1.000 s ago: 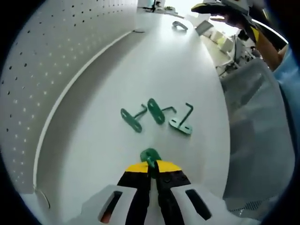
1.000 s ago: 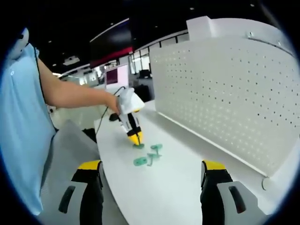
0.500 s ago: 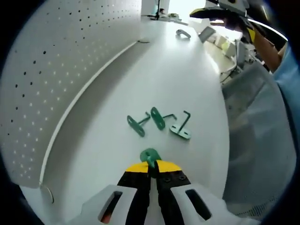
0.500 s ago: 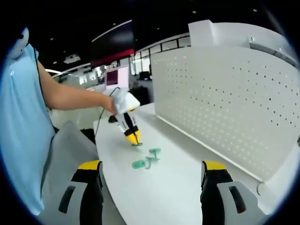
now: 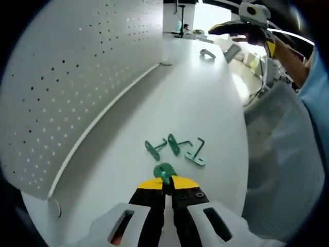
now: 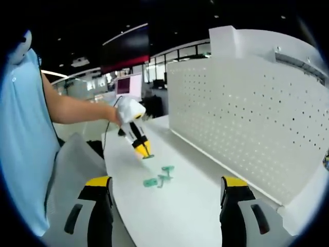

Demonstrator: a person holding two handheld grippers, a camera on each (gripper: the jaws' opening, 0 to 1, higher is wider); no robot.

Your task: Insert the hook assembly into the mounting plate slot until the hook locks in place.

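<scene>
Green hook (image 5: pixel 164 172) mostly hidden between left tool's (image 5: pixel 165 181) tips, small grey part (image 5: pixel 207 53) far off, perhaps a bracket

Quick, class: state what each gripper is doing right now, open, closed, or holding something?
Left gripper: closed, holding a green hook piece above the white table.
Right gripper: open, holding nothing.
</scene>
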